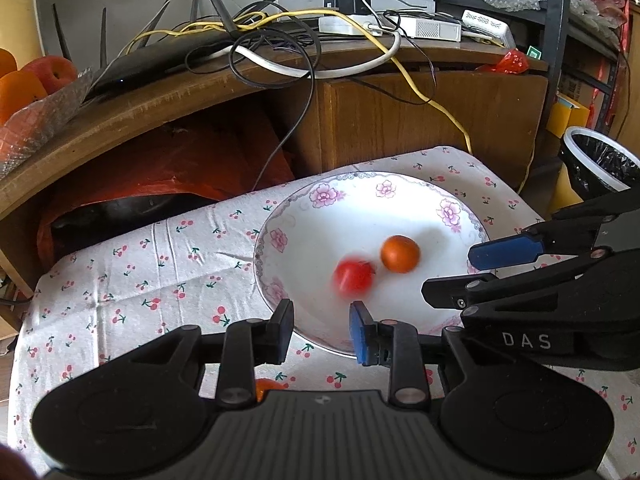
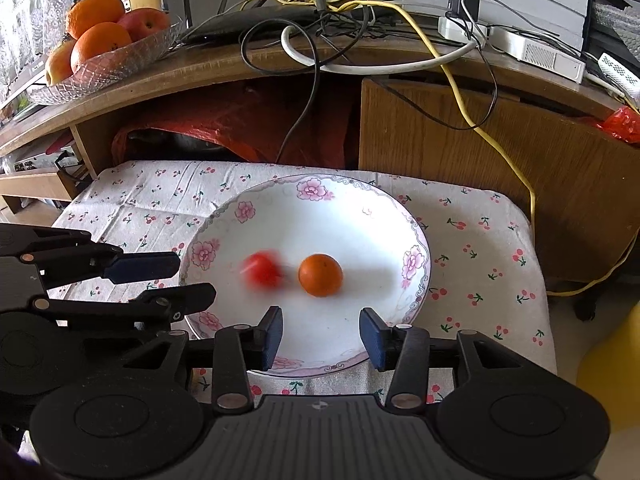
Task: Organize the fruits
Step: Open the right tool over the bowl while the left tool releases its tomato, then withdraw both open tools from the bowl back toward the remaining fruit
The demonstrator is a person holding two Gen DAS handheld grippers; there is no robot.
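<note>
A white plate with pink flowers [image 1: 360, 216] [image 2: 340, 216] lies on the cherry-print cloth. Two small round fruits rest in it: a red one [image 1: 354, 278] [image 2: 262, 270], blurred, and an orange one [image 1: 400, 254] [image 2: 320, 275] just right of it. My left gripper [image 1: 322, 332] [image 2: 172, 280] is open and empty, low over the plate's near-left rim, with the red fruit just beyond its fingertips. My right gripper [image 2: 322, 336] [image 1: 476, 272] is also open and empty, over the plate's near rim. Another small orange fruit [image 1: 266, 388] peeks out under the left gripper, on the cloth.
Behind the small table stands a wooden desk [image 2: 460, 128] with a router and tangled cables [image 2: 320, 32]. A glass bowl of oranges and apples [image 2: 100, 40] [image 1: 24, 92] sits on its left end. A lined bin [image 1: 600, 168] stands at the right.
</note>
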